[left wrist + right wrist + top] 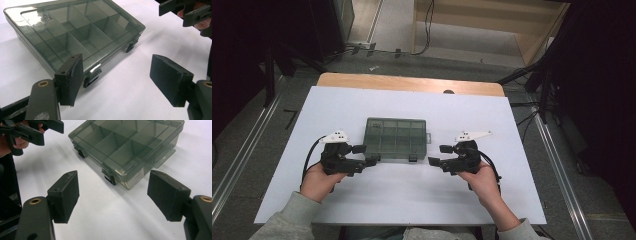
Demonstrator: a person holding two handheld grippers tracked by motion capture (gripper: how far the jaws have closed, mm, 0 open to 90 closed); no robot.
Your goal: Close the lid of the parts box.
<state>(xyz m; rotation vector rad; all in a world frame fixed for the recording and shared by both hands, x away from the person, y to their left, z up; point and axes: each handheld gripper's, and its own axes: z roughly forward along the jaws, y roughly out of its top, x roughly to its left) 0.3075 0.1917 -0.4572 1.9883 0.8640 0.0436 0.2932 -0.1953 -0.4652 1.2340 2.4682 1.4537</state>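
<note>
A smoky plastic box (395,138) with divided compartments lies shut on the white table (412,200), its two latches (93,75) on the near edge. The left gripper (368,155) hovers released at the box's near left corner; the right gripper (439,155) hangs just off its near right corner, also released — nothing sits between either pair of jaws. The likely trouble: the light box could skid across the smooth table if one jaw pushes a latch while the other side isn't braced — or a pad slips off the small clasp.
</note>
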